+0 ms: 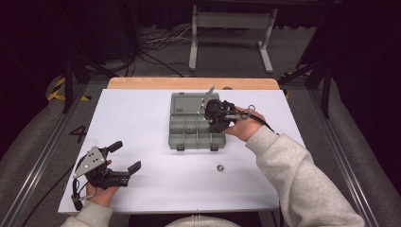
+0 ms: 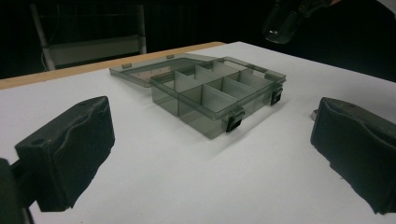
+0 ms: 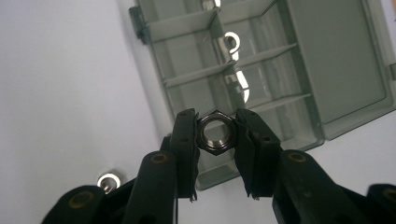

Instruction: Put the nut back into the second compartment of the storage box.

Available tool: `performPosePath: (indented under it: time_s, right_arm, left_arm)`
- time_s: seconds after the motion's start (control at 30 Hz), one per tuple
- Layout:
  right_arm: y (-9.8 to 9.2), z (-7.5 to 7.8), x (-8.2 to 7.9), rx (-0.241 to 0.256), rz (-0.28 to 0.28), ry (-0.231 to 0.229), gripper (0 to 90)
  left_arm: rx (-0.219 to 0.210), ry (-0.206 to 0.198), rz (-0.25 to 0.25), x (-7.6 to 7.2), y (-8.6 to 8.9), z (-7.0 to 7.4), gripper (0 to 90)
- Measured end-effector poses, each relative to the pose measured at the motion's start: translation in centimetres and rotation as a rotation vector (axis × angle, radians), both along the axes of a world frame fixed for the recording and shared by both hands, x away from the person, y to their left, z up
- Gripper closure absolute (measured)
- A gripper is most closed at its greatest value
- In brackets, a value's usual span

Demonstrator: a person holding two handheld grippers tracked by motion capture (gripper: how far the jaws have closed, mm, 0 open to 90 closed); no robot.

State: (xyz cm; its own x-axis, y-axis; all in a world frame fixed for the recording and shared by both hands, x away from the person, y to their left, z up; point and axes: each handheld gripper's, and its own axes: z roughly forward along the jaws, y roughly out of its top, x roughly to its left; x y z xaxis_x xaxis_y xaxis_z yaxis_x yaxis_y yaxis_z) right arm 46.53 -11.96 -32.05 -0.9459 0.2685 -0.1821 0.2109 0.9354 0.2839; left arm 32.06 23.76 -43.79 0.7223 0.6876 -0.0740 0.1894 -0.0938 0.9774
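Observation:
A grey see-through organizer box (image 1: 196,124) (image 2: 219,91) (image 3: 261,70) lies open mid-table, its lid folded back. My right gripper (image 1: 213,116) (image 3: 215,133) hovers over its right side, shut on a steel hex nut (image 3: 215,130). Below it, one compartment holds a nut (image 1: 189,129) (image 3: 231,41). Another loose nut (image 1: 220,167) (image 3: 109,181) lies on the white table in front of the box. My left gripper (image 1: 126,156) (image 2: 210,154) rests at the front left, open, with nothing between its pads (image 2: 70,149).
The white table top (image 1: 142,118) ends at a wooden strip (image 1: 189,83) along the far edge. Beyond it stands a white metal frame (image 1: 231,28) with cables on the floor. A person's grey sleeve (image 1: 302,179) crosses the right front.

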Motion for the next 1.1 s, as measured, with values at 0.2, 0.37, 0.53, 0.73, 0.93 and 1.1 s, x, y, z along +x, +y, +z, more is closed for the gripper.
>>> performPosePath:
  time_s: [0.2, 0.37, 0.53, 0.73, 0.93, 1.1]
  right_arm:
    - [1.5, 0.3, 2.3, 0.034, -0.008, -0.001, 69.7]
    - [2.7, 0.3, 3.9, 0.053, -0.013, -0.002, 69.7]
    - [3.6, -0.5, 5.3, 0.068, -0.010, 0.002, 69.7]
    - [4.1, -2.0, 6.6, 0.079, -0.031, 0.016, 69.7]
    - [4.4, -3.9, 7.7, 0.088, -0.037, 0.027, 69.7]
    - [4.7, -5.7, 8.3, 0.089, -0.048, 0.050, 69.7]
  left_arm:
    - [0.000, -0.002, 0.000, 0.0, 0.0, 0.0, 0.4]
    - [0.000, -0.003, -0.002, 0.0, 0.0, 0.0, 0.5]
    - [-0.003, -0.004, -0.003, 0.0, 0.1, 0.0, 0.5]
    - [0.000, -0.006, -0.004, 0.0, 0.2, 0.0, 0.5]
    - [-0.006, 0.000, 0.000, 0.0, 0.2, 0.0, 0.5]
    - [-0.006, 0.000, 0.003, 0.0, 0.2, 0.0, 0.5]
